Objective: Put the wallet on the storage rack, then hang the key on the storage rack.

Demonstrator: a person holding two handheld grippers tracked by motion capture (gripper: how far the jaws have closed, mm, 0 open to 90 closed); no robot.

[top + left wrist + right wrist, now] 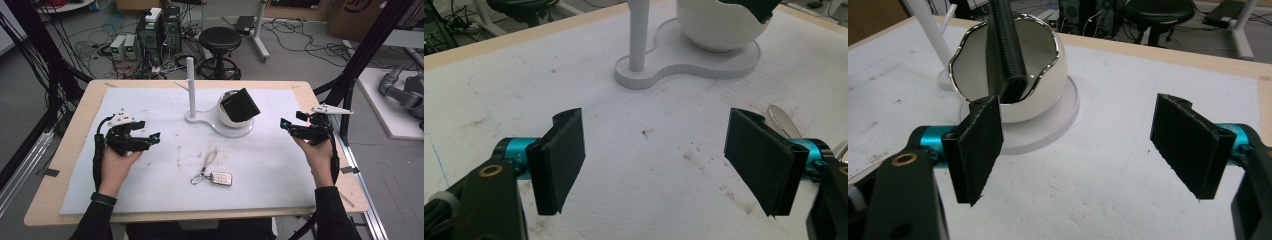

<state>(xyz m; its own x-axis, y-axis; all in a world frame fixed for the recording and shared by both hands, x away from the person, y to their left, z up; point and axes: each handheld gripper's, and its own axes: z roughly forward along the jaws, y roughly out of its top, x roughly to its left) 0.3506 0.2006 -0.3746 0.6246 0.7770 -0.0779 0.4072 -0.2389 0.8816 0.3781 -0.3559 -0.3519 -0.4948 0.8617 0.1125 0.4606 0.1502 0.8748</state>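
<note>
Metal and plastic, the car key [220, 178] with its looped ring lies flat mid-bench [280, 170], between both hands; it looks light, rigid and slippery, best pinched across the fob's edges. Left hand-held gripper [148, 138] and right hand-held gripper [289, 127] gape wide, empty.

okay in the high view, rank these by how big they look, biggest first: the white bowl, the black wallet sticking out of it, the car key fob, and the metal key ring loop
1. White bowl
2. Black wallet, near the bowl in apparent size, so this ranking is unsure; it also hides part of the bowl
3. Car key fob
4. Key ring loop: longer than the fob but very thin
</note>
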